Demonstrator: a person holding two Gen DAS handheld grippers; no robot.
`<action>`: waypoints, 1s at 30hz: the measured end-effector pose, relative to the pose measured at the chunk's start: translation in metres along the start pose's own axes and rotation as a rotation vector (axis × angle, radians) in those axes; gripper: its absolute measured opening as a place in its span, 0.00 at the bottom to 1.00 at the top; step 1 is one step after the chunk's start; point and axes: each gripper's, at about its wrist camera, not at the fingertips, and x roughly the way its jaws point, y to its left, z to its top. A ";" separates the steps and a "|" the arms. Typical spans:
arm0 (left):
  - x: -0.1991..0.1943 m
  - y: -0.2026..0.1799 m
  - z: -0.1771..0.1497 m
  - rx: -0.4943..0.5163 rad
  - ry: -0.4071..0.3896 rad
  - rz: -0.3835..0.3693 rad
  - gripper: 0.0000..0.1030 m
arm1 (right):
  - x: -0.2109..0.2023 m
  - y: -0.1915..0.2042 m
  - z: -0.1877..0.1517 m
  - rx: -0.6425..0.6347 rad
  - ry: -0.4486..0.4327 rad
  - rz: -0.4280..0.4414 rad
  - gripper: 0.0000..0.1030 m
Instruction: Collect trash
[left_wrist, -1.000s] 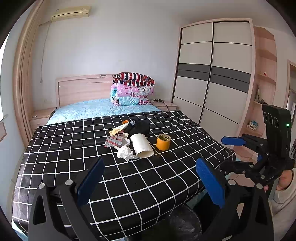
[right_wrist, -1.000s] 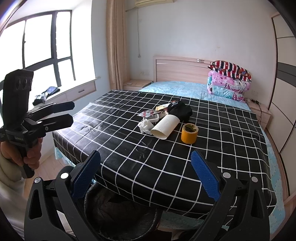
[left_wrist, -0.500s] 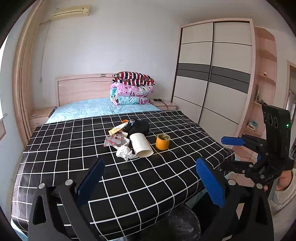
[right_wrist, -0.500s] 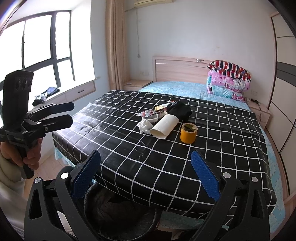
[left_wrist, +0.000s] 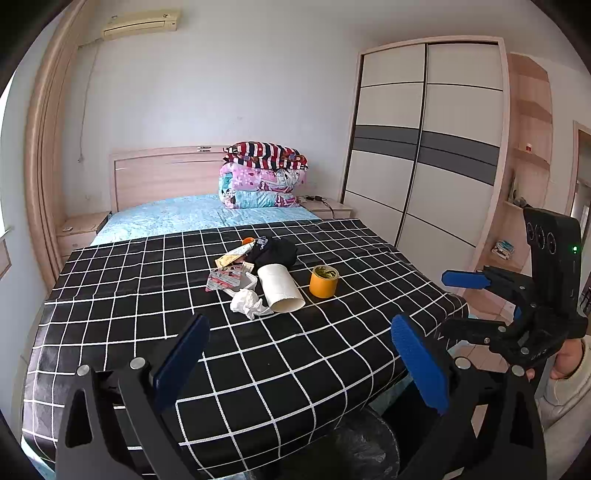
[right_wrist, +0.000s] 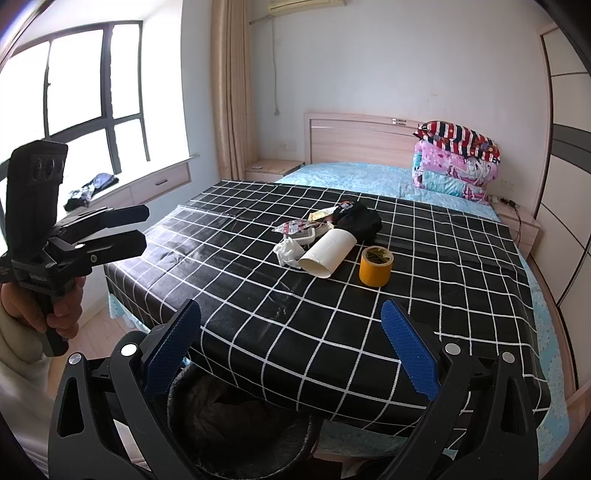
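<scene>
A heap of trash lies mid-bed on the black checked sheet (left_wrist: 295, 354): a crumpled white tissue (left_wrist: 249, 302), a white paper tube (left_wrist: 280, 288), an orange tape roll (left_wrist: 324, 281), wrappers (left_wrist: 229, 275) and a black cloth (left_wrist: 277, 251). The same heap shows in the right wrist view, with the tissue (right_wrist: 288, 252), tube (right_wrist: 328, 252) and tape roll (right_wrist: 375, 266). A black-lined bin (right_wrist: 236, 417) stands below the bed's near edge. My left gripper (left_wrist: 301, 363) is open and empty, short of the heap. My right gripper (right_wrist: 291, 349) is open and empty above the bin.
Folded quilts (left_wrist: 264, 181) are stacked at the headboard. A wardrobe (left_wrist: 424, 147) stands right of the bed, a window ledge (right_wrist: 129, 188) to the left. Nightstands flank the headboard. The bin also shows in the left wrist view (left_wrist: 362, 450).
Both grippers have drifted slightly; the heap sits marginally higher in both views. Jaws stay open and nothing was taken hold of.
</scene>
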 end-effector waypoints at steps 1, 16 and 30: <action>0.000 0.000 0.000 0.000 0.000 0.000 0.92 | 0.000 0.000 0.000 0.000 0.000 0.000 0.96; 0.004 0.002 0.000 -0.011 0.013 -0.004 0.92 | 0.000 -0.004 0.003 0.002 0.000 -0.006 0.96; 0.055 0.029 0.014 -0.050 0.094 -0.049 0.92 | 0.035 -0.030 0.025 0.028 0.000 -0.039 0.96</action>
